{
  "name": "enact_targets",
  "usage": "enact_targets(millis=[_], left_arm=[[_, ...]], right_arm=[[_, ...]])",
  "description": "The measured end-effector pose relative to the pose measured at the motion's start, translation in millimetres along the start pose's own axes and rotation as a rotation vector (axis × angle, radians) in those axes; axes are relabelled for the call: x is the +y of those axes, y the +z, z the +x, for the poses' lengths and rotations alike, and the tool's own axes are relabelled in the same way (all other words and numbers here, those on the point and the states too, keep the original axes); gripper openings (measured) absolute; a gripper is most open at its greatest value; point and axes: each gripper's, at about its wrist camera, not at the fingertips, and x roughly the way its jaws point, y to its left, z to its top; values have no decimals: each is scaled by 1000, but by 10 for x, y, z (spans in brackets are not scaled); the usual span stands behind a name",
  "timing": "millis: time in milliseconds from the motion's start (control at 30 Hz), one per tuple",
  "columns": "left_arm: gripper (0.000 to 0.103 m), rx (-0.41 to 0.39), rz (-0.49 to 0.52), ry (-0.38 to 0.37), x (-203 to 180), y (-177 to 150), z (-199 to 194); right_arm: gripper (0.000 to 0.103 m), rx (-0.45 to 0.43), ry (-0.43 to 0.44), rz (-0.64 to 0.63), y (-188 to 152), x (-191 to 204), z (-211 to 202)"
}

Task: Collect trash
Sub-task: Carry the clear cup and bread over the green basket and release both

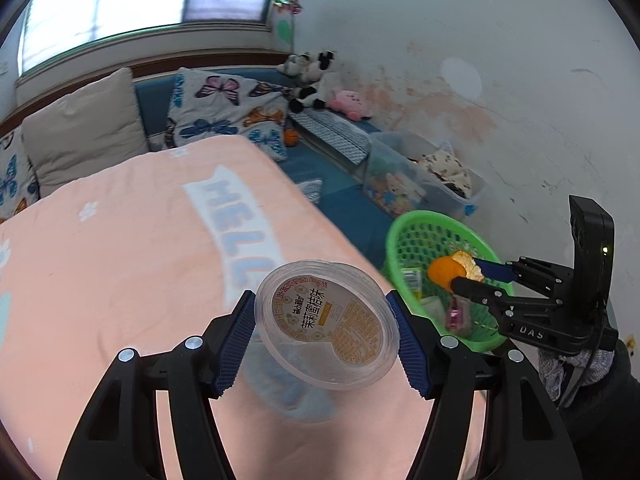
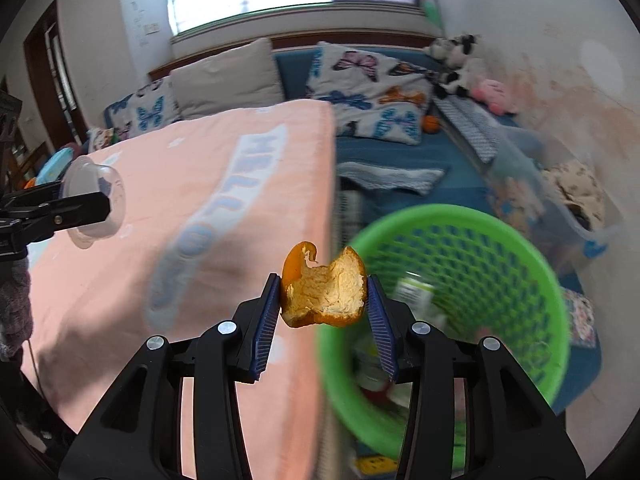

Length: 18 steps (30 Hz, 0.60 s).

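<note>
My left gripper (image 1: 326, 334) is shut on a clear plastic cup (image 1: 326, 326) with a printed foil lid, held above the peach blanket (image 1: 120, 280). In the right wrist view the same cup (image 2: 96, 204) shows at the far left between the left gripper's black fingers. My right gripper (image 2: 324, 300) is shut on a curled piece of orange peel (image 2: 324, 290), hanging at the blanket's edge beside the green mesh basket (image 2: 500, 240). In the left wrist view the right gripper (image 1: 466, 274) holds the peel (image 1: 452, 270) over the green basket (image 1: 404, 236).
The basket holds several wrappers and a carton (image 2: 414, 294). Behind it stand a clear storage bin (image 1: 424, 178), butterfly pillows (image 1: 228, 116) and plush toys (image 1: 312, 80) on a blue mattress. A stained white wall (image 1: 500, 80) runs along the right.
</note>
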Motion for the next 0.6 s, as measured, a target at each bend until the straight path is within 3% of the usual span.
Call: enact_targets(millis=[300,533,600], left_arm=[[63,29,62,-47,-557,110,278],[63,41,89,-77,-897,206,442],[63,46,100,-84,-1007,223,495]], right_arm=[[47,3,-70,63,-253,-472,-230],[66,-11,-100,120,-379,-711,-386],[66,-16,-102,129,-407,-752,-428]])
